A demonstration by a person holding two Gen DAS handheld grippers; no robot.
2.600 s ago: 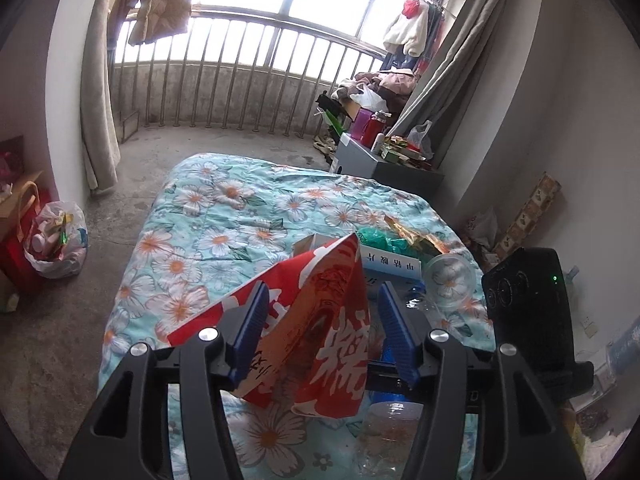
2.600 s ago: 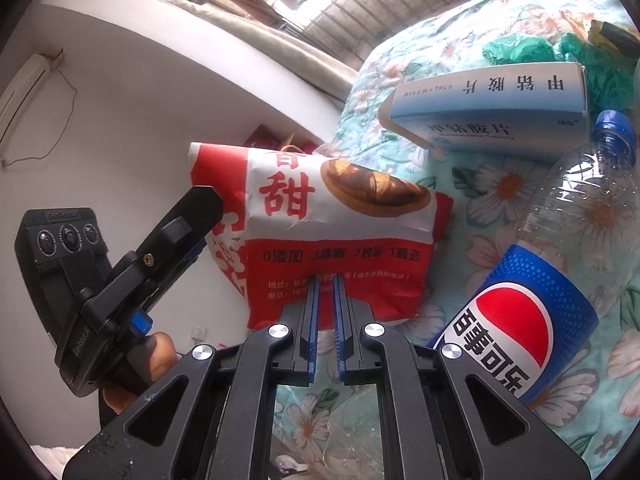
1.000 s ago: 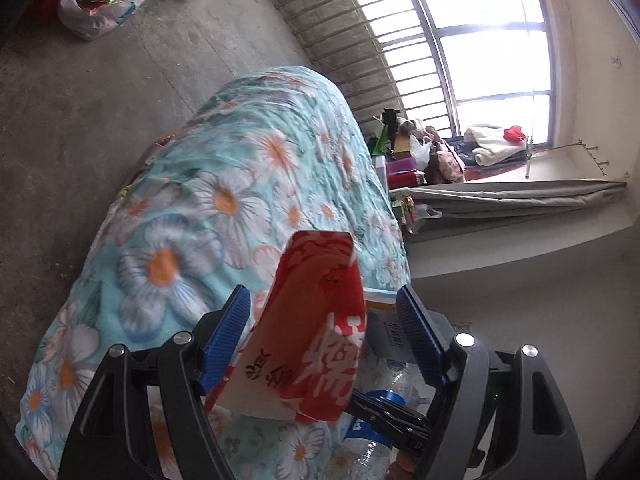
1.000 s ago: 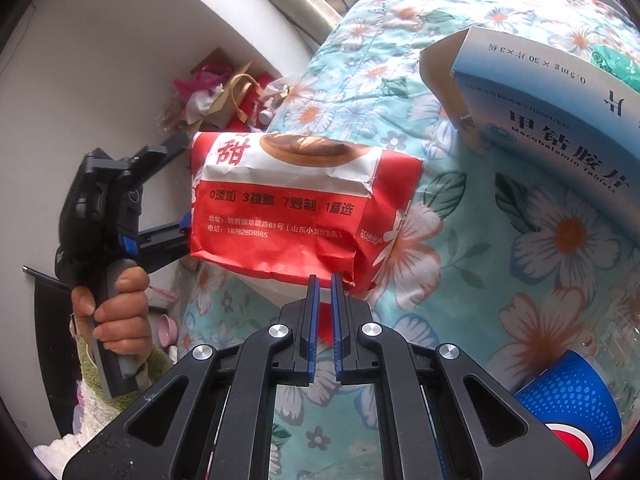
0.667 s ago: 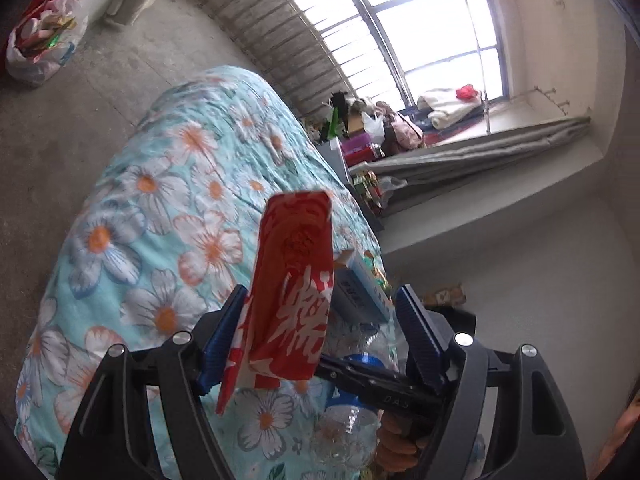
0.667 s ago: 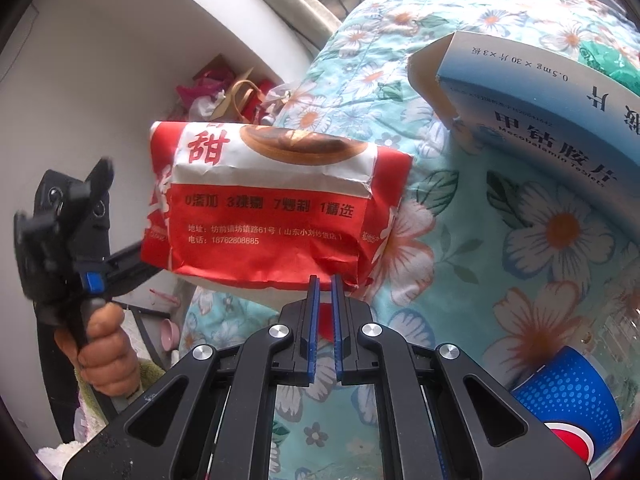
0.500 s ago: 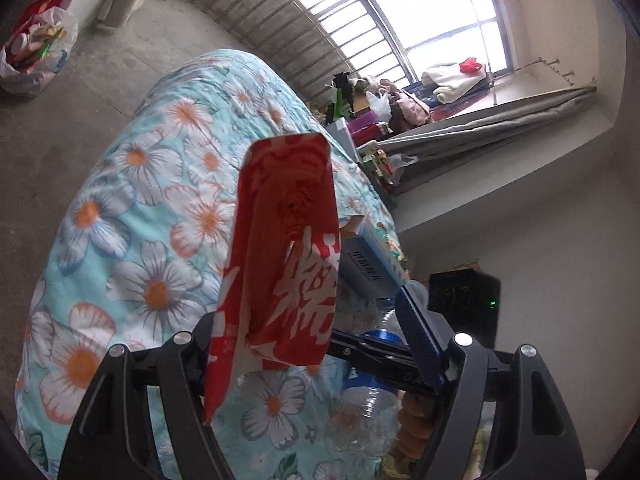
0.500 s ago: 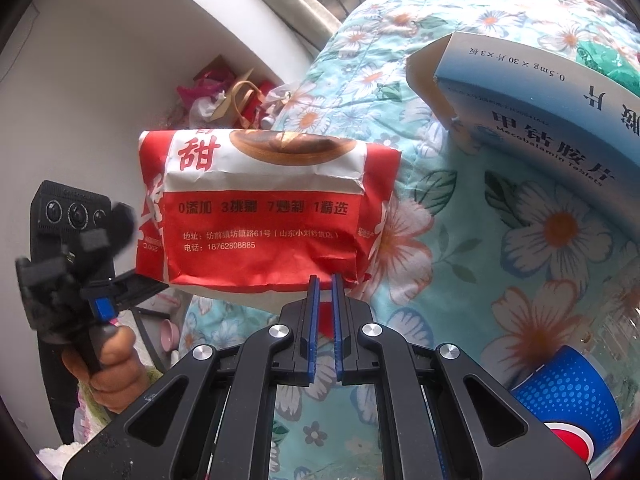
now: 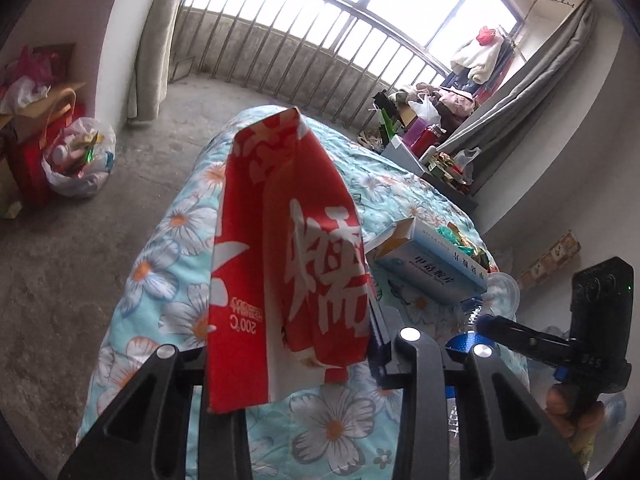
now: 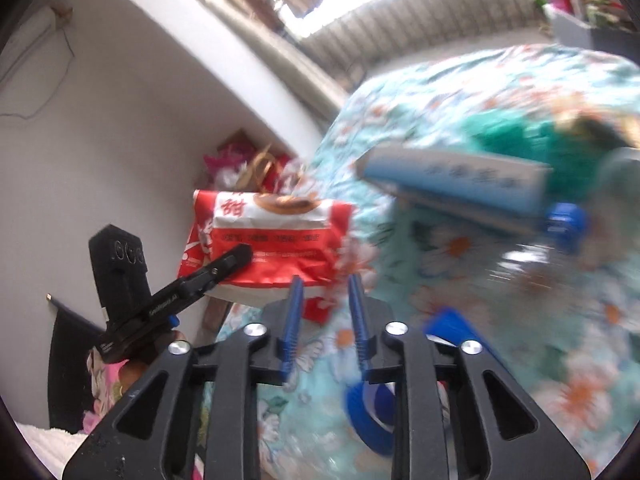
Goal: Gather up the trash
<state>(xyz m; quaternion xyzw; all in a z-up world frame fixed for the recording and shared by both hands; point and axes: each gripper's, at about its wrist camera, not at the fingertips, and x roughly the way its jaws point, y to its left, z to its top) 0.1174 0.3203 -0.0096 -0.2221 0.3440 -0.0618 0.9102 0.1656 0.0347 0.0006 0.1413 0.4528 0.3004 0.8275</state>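
Bed near end: bare quilt (image 9: 168,264), open to a gripper.
Bed far end: box (image 9: 432,268), bottle (image 10: 560,224), green wrapper (image 10: 508,136) crowd it.
Floor (image 9: 72,240): clear beside the bed; trash bag (image 9: 78,158) by the wall.

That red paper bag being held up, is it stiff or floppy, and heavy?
The red paper bag probably handles stiffly but crushably: it stands creased and upright in the left hand-held gripper, whose jaws are closing on it. It looks flat and empty, so likely very light.
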